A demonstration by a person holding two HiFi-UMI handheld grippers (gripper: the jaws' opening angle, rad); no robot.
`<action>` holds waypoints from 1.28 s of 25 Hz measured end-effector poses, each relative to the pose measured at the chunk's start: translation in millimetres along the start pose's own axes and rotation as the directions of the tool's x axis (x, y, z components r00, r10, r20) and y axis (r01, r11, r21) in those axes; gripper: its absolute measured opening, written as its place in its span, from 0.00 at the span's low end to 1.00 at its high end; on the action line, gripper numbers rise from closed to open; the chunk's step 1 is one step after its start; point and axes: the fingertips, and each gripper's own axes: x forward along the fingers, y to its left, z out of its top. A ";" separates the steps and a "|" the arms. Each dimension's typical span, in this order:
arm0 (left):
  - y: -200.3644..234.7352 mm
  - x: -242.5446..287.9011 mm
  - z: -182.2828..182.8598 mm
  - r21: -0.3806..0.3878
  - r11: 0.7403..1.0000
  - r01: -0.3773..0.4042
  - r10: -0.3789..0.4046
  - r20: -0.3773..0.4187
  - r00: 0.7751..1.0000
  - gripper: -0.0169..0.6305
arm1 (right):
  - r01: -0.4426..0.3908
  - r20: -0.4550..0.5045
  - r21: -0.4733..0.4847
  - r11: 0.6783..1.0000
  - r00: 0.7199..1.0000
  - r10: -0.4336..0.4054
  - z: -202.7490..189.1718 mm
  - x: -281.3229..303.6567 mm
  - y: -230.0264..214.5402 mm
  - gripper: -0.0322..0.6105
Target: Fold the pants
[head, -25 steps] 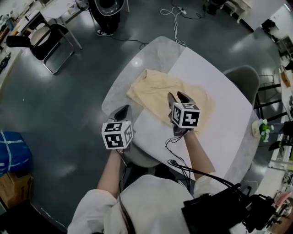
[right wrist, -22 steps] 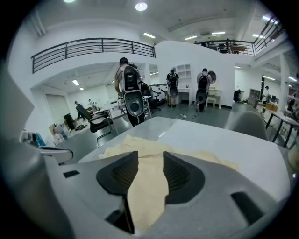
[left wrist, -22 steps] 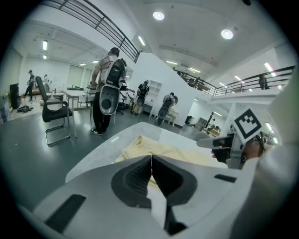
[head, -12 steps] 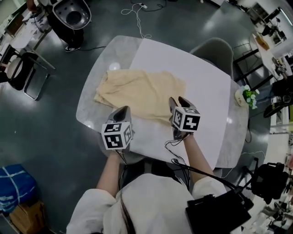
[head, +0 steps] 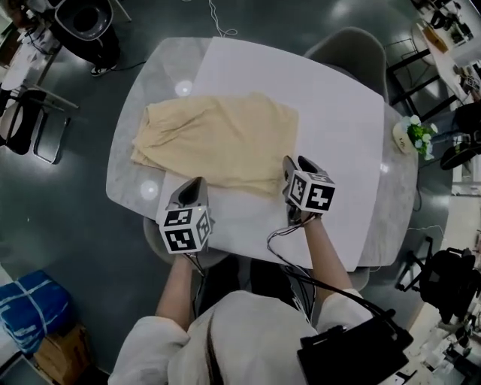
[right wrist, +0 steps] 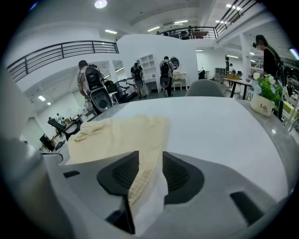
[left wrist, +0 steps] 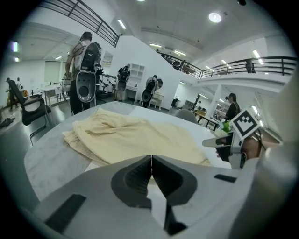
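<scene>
Pale yellow pants (head: 218, 143) lie spread flat across the round grey table (head: 131, 192), partly on a white sheet (head: 331, 128). My left gripper (head: 194, 185) hovers at the pants' near edge, on the left; its jaws (left wrist: 152, 158) are pressed together with nothing between them. My right gripper (head: 297, 164) is at the pants' near right corner. Its jaws (right wrist: 149, 156) stand apart, and the pants' edge (right wrist: 145, 154) and the white sheet show through the gap. The pants (left wrist: 135, 137) fill the table ahead of the left gripper, and the right gripper (left wrist: 233, 140) shows at the right of that view.
A small potted plant (head: 415, 137) stands at the table's right edge. A grey chair (head: 349, 49) is tucked in at the far side. Black chairs (head: 30, 120) and a round black machine (head: 83, 22) stand on the floor to the left. A blue bag (head: 30, 319) lies on the floor.
The head view has swung, so the table now sits more centred. The right gripper, earlier over the cloth, is now at the pants' near right corner. The left stays near the front edge.
</scene>
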 end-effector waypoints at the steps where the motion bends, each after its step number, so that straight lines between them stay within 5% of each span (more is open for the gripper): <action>1: 3.1 2.8 -3.3 -0.003 1.000 -0.009 0.009 -0.003 1.000 0.04 | -0.003 -0.006 0.007 1.000 1.000 0.003 -2.3 7.0 -2.3 0.28; 12: 20.9 17.3 -14.1 -0.044 0.995 -0.084 0.084 0.005 0.996 0.04 | -0.004 -0.069 0.034 0.999 0.998 0.006 -14.5 49.5 -15.6 0.24; 20: 20.4 14.7 -21.4 -0.064 0.994 -0.091 0.091 0.001 0.996 0.04 | -0.009 -0.096 0.012 1.000 0.995 0.010 -15.5 51.2 -12.7 0.20; 22: 17.8 12.7 -23.5 -0.064 0.994 -0.088 0.088 -0.002 0.996 0.04 | -0.026 -0.106 0.015 1.000 0.994 0.028 -16.5 52.0 -8.7 0.10; 32: 31.4 -8.5 -21.2 -0.091 0.988 -0.125 0.128 0.022 0.992 0.04 | -0.026 -0.114 -0.028 0.999 0.993 0.023 -2.1 37.9 -2.4 0.07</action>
